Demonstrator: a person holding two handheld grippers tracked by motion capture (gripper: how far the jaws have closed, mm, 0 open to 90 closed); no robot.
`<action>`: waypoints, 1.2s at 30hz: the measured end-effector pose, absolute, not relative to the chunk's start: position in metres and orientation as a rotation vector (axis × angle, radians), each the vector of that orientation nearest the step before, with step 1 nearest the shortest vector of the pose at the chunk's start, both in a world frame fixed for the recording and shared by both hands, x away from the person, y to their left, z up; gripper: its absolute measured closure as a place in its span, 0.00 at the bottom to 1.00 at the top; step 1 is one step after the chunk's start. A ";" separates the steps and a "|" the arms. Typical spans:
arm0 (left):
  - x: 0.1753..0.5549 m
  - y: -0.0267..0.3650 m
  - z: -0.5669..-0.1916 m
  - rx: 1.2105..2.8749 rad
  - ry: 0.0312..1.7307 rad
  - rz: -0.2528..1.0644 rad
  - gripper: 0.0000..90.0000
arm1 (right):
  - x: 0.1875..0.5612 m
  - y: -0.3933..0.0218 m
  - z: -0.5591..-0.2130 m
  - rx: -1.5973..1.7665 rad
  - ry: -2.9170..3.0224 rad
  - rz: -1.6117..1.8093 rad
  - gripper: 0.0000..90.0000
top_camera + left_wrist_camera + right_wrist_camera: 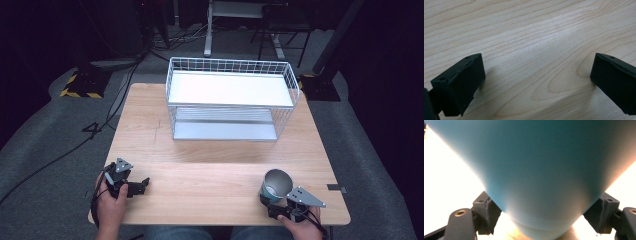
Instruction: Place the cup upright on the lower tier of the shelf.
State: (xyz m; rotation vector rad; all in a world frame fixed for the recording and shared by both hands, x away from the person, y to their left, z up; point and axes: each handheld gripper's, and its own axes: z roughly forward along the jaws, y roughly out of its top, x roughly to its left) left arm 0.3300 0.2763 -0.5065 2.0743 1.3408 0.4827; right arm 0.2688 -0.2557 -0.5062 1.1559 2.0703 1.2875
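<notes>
table (215, 175): pale wood, light tan with darker wavy grain lines
cup (274, 185): teal-blue outside — dull grey inside
rack (231, 98): white wire grid, white top shelf, silvery-grey lower shelf
left gripper (142, 186): black jaws, grey plate on top
right gripper (266, 199): black — grey plate too
floor (45, 150): grey carpet
floor marking (80, 93): yellow-and-black stripes

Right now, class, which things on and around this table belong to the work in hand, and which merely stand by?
In use: tapered blue cup, clamped by right gripper; open left gripper; probably white two-tier wire shelf rack.

Standing by: light wooden table; black floor cables; yellow-black striped stand base.
</notes>
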 end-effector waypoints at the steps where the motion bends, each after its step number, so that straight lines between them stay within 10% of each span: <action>1: 0.330 0.276 -0.506 2.074 1.341 0.483 0.00 | 0.268 -0.255 -0.503 1.149 2.066 1.297 0.27; 36: 0.330 0.276 -0.507 2.074 1.341 0.483 0.00 | 0.331 -0.225 -0.456 1.103 2.057 1.312 0.27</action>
